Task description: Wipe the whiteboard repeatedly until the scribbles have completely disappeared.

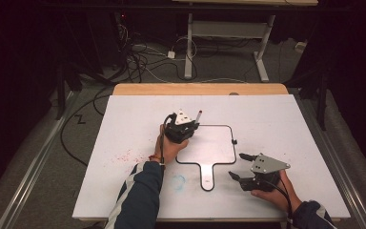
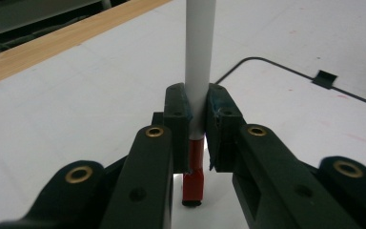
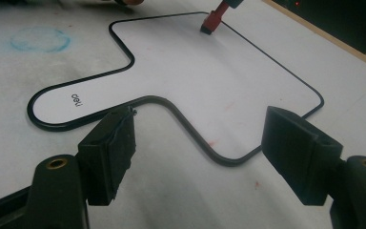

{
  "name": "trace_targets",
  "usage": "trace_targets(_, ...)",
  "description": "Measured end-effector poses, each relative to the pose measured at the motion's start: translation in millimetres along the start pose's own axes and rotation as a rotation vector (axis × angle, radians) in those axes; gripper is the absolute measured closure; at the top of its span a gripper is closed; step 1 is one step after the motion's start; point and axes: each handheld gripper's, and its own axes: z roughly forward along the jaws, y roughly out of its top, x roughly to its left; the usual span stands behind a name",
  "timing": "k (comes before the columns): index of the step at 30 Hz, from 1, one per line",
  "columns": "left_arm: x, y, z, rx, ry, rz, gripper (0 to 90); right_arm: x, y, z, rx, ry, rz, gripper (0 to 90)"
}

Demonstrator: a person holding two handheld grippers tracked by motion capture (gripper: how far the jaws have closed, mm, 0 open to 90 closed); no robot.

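The left gripper (image 2: 198, 138) has its 2 jaws closed on a white marker (image 2: 200, 57), clamping the barrel just above the red end, so that the marker's long axis runs roughly square to the jaws and nearly upright over the counter (image 1: 290, 124). In the left gripper view the red tip section (image 2: 194, 183) hangs below the jaws with its dark nib at or just above the white surface; whether it actually touches cannot be judged from this angle. In the high view the left gripper (image 1: 183, 128) sits over the far left corner of a paddle-shaped whiteboard (image 1: 209, 148), which lies flat with its handle pointing toward the person. The right gripper view shows the same red tip (image 3: 213, 20) poised just inside the board's black rim at that corner. The right gripper (image 1: 248, 169) rests near the board's near right corner, beside the handle, with its jaws wide open and holding nothing; in its own view the board's rim (image 3: 190, 129) curves between the 2 jaws. Any writing stroke would seem to belong to the left hand, since the board's blank face spreads from the nib toward the person and the right side. The right gripper, close to the rim, is likely placed to steady the board.
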Motion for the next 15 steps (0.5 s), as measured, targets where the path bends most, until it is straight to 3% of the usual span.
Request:
trace_targets(3,-10.6,3.6,8.0,0.021,-0.018,0.029,79.0,0.8,0.1,-0.2,-0.002,0.001,-0.002,27.9)
trace_targets(6,-14.0,4.5,7.3,0.032,-0.036,0.029,79.0,1.4,0.8,-1.4,-0.006,0.0,-0.006,27.9)
trace_targets(10,-14.5,4.2,-2.9,0.01,-0.063,0.01,78.9,-0.9,0.0,-3.1,-0.012,-0.009,-0.001,28.5)
trace_targets(15,-30.0,3.4,-21.8,-0.029,-0.128,0.042,79.0,-4.4,1.2,-6.1,-0.022,-0.031,0.011,28.6)
